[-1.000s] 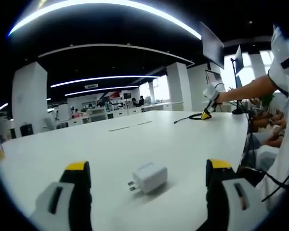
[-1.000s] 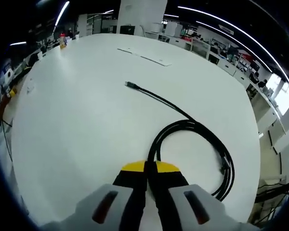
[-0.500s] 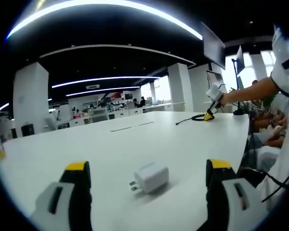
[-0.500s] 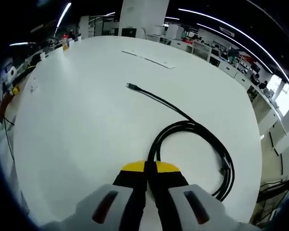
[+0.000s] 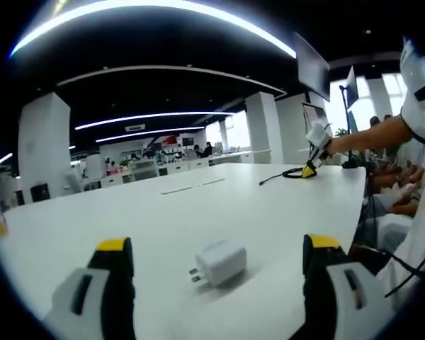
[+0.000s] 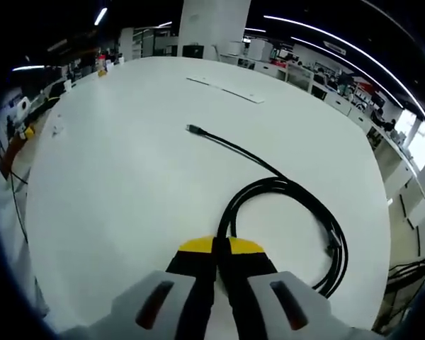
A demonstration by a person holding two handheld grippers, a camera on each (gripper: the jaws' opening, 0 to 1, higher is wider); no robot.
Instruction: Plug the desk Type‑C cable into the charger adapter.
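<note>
Both views are bent strongly by the fisheye lens, so that straight edges are curved towards the borders. In the left gripper view, the scene is lit by long ceiling light strips (image 5: 156, 7), which are blown out to pure white, and by windows (image 5: 382, 92) at the far right that are overexposed. The dark ceiling is left underexposed. The white table (image 5: 198, 212) is evenly and brightly lit, with a soft shadow cast beneath the charger adapter (image 5: 218, 262). In the right gripper view, a mild sheen is seen on the tabletop, and distant desks are rendered softly.
</note>
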